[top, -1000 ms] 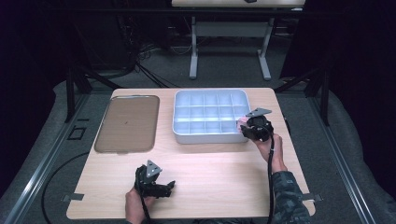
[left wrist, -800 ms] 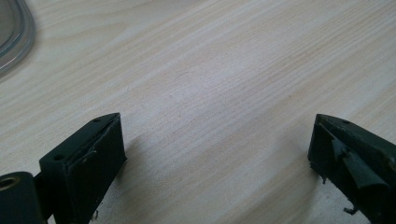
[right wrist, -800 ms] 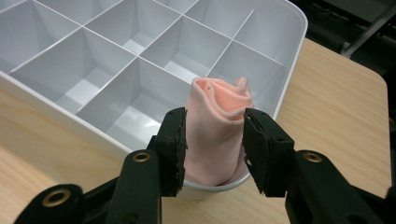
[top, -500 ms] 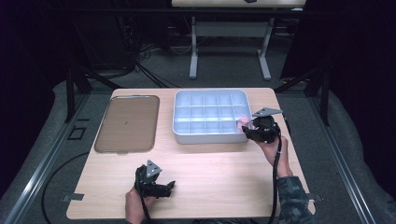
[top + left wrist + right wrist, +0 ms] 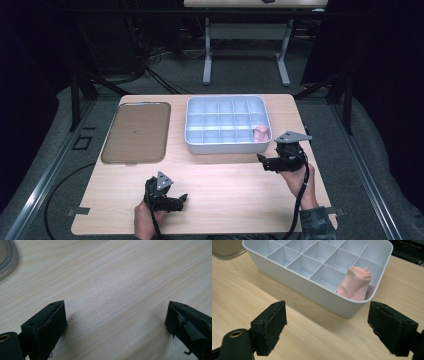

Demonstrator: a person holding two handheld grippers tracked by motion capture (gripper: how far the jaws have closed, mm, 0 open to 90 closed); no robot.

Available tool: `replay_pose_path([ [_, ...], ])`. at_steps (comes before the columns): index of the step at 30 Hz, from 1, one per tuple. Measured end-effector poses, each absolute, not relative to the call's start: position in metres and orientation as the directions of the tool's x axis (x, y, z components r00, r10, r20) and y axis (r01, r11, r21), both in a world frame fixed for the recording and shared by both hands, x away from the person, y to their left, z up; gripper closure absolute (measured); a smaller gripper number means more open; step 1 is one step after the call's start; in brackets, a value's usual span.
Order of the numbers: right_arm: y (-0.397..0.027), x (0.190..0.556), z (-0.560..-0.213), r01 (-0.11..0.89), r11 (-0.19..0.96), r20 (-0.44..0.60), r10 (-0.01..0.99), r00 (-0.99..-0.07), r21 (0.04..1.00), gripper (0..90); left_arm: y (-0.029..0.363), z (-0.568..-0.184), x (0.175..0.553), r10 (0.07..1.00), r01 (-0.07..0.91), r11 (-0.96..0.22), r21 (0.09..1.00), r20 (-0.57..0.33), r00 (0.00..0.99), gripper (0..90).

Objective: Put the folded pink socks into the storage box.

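One pink piece (image 5: 260,133) now sits in the near right corner cell of the bin (image 5: 227,146), let go. The right gripper (image 5: 266,163) has backed off toward the person, its jaws just opened and empty, so this drop looks done. The left gripper (image 5: 175,201) rests open on the table (image 5: 225,185). What the soft pink thing is stays unclear, its base hidden by the wall.

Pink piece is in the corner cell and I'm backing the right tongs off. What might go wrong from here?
1. The pink piece stands above the rim of the white divided bin and leans in its corner cell, so it may tip out or get knocked.
2. The right tongs, jaws just opened with nothing between them, are close to the bin's near wall; a careless swing could shove the bin.
3. The left tongs sit open on the wooden table, near its edge.
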State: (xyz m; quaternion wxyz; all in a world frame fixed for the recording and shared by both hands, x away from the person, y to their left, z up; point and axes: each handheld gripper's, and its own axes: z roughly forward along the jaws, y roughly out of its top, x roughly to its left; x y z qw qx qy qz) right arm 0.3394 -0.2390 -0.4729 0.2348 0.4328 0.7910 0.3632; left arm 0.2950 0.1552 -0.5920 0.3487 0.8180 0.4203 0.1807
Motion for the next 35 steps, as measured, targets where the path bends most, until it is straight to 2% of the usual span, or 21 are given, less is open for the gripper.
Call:
replay_pose_path([
  [7,-0.242,0.314,-0.501,0.513,0.326,-0.044,0.873,-0.487,0.794,11.6,0.155,-0.592,0.295,0.812,0.559,-0.408,0.722,0.007,0.584,3.5],
  [17,-0.243,0.289,-0.559,0.594,0.259,0.041,0.895,-0.444,0.762,8.1,0.155,-0.592,0.295,0.811,0.557,-0.411,0.721,0.01,0.584,3.5],
  [20,-0.243,0.283,-0.573,0.602,0.271,0.039,0.892,-0.45,0.751,7.6,0.155,-0.592,0.295,0.813,0.56,-0.406,0.722,0.006,0.582,3.5],
  [22,-0.242,0.28,-0.579,0.601,0.263,0.055,0.887,-0.458,0.755,7.6,0.155,-0.592,0.295,0.812,0.559,-0.408,0.722,0.007,0.584,3.5],
  [35,-0.233,0.275,-0.588,0.578,0.366,-0.04,0.867,-0.497,0.73,7.5,0.155,-0.592,0.295,0.814,0.562,-0.404,0.722,0.003,0.581,3.4],
])
